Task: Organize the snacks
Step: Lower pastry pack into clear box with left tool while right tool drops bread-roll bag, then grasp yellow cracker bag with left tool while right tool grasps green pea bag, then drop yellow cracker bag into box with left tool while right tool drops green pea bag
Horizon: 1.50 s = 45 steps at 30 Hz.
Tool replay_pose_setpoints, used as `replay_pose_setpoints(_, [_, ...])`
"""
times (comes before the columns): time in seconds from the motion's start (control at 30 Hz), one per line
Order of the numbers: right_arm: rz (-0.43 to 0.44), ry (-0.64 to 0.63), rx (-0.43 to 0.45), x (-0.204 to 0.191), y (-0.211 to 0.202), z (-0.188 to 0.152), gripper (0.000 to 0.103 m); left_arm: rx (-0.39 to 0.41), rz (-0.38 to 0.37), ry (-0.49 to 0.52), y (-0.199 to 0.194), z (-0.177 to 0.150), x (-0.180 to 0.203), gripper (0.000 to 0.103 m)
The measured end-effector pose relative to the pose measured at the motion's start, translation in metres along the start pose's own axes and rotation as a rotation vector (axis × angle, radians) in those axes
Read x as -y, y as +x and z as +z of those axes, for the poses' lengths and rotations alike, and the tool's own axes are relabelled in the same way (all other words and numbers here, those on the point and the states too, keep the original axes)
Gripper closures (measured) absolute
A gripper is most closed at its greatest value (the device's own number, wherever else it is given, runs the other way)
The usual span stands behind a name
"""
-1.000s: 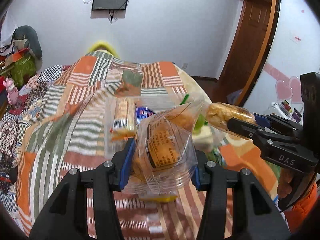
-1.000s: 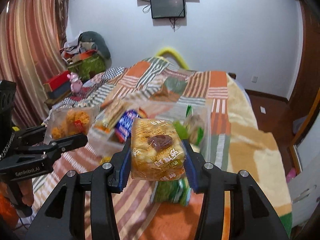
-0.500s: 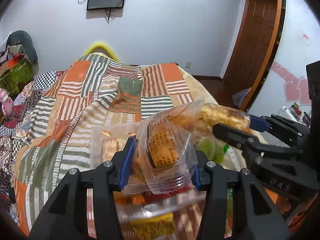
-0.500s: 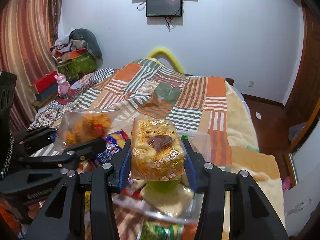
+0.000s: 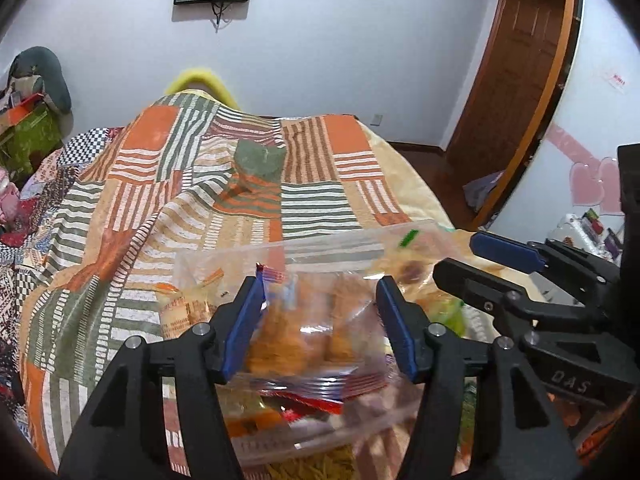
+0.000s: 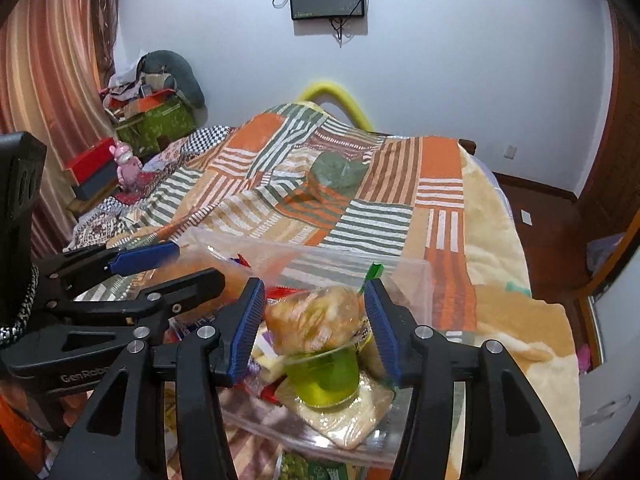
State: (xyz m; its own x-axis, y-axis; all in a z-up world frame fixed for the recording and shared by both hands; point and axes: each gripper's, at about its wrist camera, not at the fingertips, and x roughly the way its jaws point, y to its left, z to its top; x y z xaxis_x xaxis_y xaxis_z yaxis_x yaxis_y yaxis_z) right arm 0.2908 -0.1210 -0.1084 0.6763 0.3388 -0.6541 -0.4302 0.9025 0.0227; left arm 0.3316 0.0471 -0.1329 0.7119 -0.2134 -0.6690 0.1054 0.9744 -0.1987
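**Ana:** Both grippers have come down over the clear rectangular plastic bin (image 5: 304,248) since a second ago, and each pack that was pinched then now sits loose between blue pads that have spread apart.

**Ben:** Start on the left, then.

**Ana:** The left gripper (image 5: 320,320) stands fairly wide. The clear crinkly bag of orange fried snacks (image 5: 304,332) lies between its fingers, inside the bin near the left wall, on top of red wrappers. I judge it released; whether a pad still brushes the film I cannot tell, as it is blurred.

**Ben:** How would it handle?

**Ana:** Light, soft, slippery film, brittle contents. Best taken across the bag's middle with a gentle squeeze.

**Ben:** And the right side?

**Ana:** The right gripper (image 6: 316,320) is open about as wide. The clear-wrapped golden bread bun (image 6: 316,320) rests between its pads, perched on the translucent green plastic cup (image 6: 324,376) towards the bin's right end.

**Ben:** Stable?

**Ana:** Doubtful. It is squashy and light, and I reckon it may roll off. The bin itself sits at the near edge of the striped patchwork quilt (image 6: 360,184).
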Motion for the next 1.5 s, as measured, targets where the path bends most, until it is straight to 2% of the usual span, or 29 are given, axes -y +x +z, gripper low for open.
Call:
replay_pose_setpoints(0.17, [0.003,0.008,0.009,0.004,-0.015,-0.005,0.054,0.028,0.0,0.03,-0.026,-0.004,0.01,0.042])
replay_pose_setpoints(0.3, [0.002,0.016,0.003,0.009,-0.029,-0.018,0.05,0.028,0.01,0.042,-0.046,-0.016,0.012,0.039])
replay_pose_setpoints(0.6, [0.014,0.059,-0.07,0.02,-0.038,-0.058,0.04,-0.057,0.032,0.018,-0.062,-0.067,-0.003,0.035])
replay_pose_setpoints(0.87, [0.034,0.081,-0.181,0.02,-0.016,-0.09,0.037,-0.199,0.014,-0.016,-0.039,-0.114,-0.008,0.035])
replay_pose_setpoints(1.17, [0.05,0.083,-0.261,0.014,0.017,-0.102,0.037,-0.27,-0.021,-0.054,-0.006,-0.128,-0.005,0.035])
replay_pose_setpoints(1.3, [0.045,0.073,-0.277,0.012,0.021,-0.106,0.036,-0.249,-0.006,-0.036,-0.001,-0.133,-0.003,0.035])
replay_pose_setpoints(1.37, [0.048,0.063,-0.271,0.011,0.02,-0.107,0.046,-0.241,-0.011,-0.023,-0.002,-0.135,0.001,0.036])
replay_pose_setpoints(1.4, [0.042,0.059,-0.271,0.01,0.019,-0.107,0.047,-0.237,-0.011,-0.019,-0.001,-0.133,0.001,0.039])
replay_pose_setpoints(1.47, [0.041,0.053,-0.265,0.01,0.017,-0.108,0.056,-0.229,-0.01,-0.011,-0.003,-0.134,0.003,0.047])
replay_pose_setpoints(1.5, [0.041,0.052,-0.262,0.01,0.016,-0.108,0.056,-0.228,-0.014,-0.01,-0.005,-0.135,0.004,0.051])
